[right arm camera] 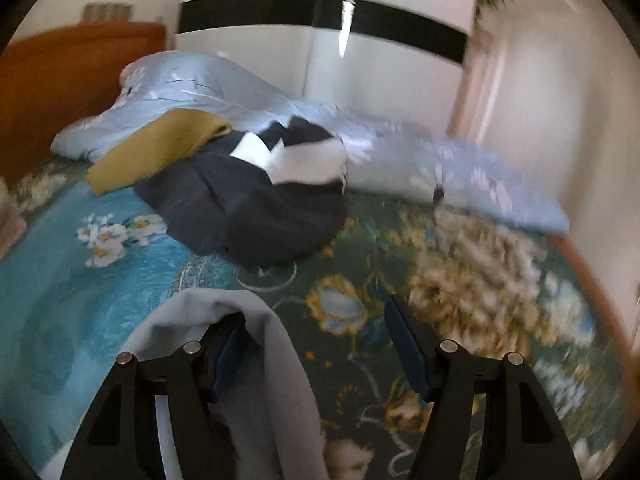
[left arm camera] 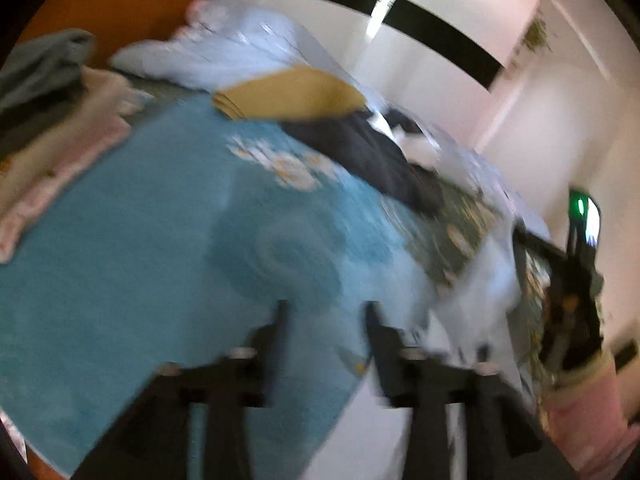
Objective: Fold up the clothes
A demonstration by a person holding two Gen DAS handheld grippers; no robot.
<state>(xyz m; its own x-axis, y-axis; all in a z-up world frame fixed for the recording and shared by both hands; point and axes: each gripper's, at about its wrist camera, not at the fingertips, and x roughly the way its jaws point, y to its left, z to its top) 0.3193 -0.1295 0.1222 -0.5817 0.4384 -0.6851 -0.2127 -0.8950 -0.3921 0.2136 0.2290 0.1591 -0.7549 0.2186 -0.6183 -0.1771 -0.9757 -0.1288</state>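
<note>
A grey-white garment (right arm camera: 276, 360) drapes over the left finger (right arm camera: 228, 356) of my right gripper (right arm camera: 316, 320), whose jaws stand wide apart above the floral bed cover (right arm camera: 460, 280). In the left wrist view the same pale garment (left arm camera: 480, 292) hangs at the right, by my other gripper (left arm camera: 572, 300) in the background. My left gripper (left arm camera: 326, 320) is open and empty above the blue part of the bed cover (left arm camera: 140, 260). A dark navy garment (right arm camera: 248, 208) with a white piece and a mustard garment (right arm camera: 160, 148) lie further back on the bed.
A light blue duvet (right arm camera: 400, 152) lies along the far side of the bed. Folded pink and grey clothes (left arm camera: 52, 132) are stacked at the left. An orange headboard (right arm camera: 60, 80) and a white wardrobe (right arm camera: 380, 60) stand behind. The view is motion-blurred.
</note>
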